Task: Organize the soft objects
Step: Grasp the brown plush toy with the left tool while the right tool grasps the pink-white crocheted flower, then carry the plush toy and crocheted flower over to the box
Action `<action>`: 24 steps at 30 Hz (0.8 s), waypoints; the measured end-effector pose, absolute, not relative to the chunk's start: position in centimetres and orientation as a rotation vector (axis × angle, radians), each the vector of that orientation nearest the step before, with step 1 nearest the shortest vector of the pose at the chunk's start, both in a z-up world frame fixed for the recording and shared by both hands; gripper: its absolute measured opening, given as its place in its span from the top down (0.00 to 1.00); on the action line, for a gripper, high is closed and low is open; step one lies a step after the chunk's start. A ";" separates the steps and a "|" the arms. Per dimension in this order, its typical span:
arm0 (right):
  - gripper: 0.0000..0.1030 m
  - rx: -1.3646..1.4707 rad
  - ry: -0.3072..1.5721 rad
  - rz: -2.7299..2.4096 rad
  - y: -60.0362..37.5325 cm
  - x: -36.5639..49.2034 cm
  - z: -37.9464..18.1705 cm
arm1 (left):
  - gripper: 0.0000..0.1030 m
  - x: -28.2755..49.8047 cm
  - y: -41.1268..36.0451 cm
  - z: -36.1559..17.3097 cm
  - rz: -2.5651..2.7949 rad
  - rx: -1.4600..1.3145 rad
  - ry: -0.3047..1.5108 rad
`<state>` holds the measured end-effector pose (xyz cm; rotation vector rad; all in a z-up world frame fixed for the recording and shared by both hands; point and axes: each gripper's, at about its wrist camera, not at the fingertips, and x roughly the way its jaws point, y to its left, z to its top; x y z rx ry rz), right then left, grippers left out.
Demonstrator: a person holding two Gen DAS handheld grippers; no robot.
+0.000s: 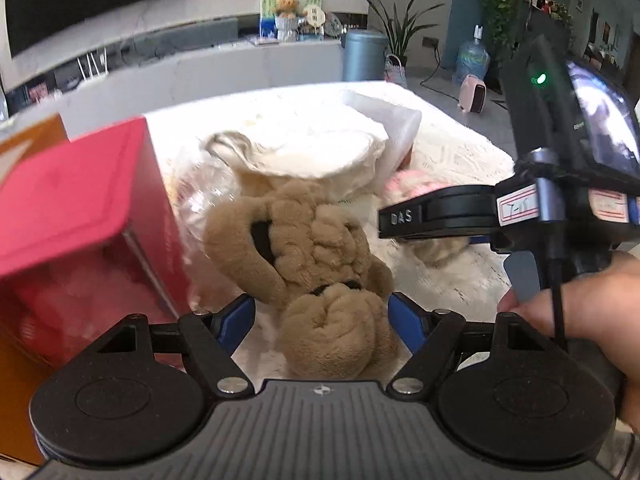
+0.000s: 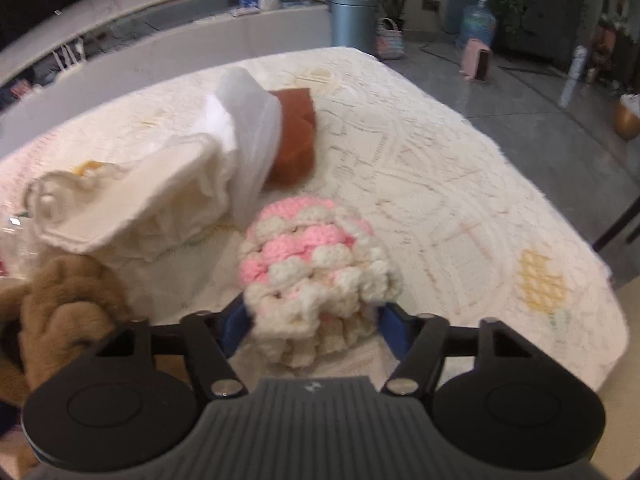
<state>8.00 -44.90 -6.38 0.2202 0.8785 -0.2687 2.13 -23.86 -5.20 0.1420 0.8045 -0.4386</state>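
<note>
Tan plush [image 1: 320,264] between left jaws, crochet piece [image 2: 316,276] between right

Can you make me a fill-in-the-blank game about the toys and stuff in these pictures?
1. The left gripper is closed around a ____ plush toy.
2. The right gripper holds a crocheted piece that is cream and ____.
3. The box beside the plush has a ____ top.

Missing words: brown, pink, red.

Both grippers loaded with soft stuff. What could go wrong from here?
1. The left gripper pinches only one end of the brown plush toy; the rest could drag or snag on the red box beside it.
2. The right gripper holds the pink and white crochet piece by its edge; it may slip out.
</note>
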 end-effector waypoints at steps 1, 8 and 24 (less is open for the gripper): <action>0.39 0.216 0.878 -0.259 -44.7 8.0 -6.3 | 0.14 2.2 -23.9 -5.4 -0.441 0.144 0.815; 0.39 0.208 0.879 -0.254 -44.5 8.1 -6.4 | 0.11 3.6 -24.1 -6.6 -0.454 0.146 0.904; 0.46 0.288 0.838 -0.217 -45.2 7.4 -5.9 | 0.47 1.8 -23.4 -6.1 -0.567 0.150 0.832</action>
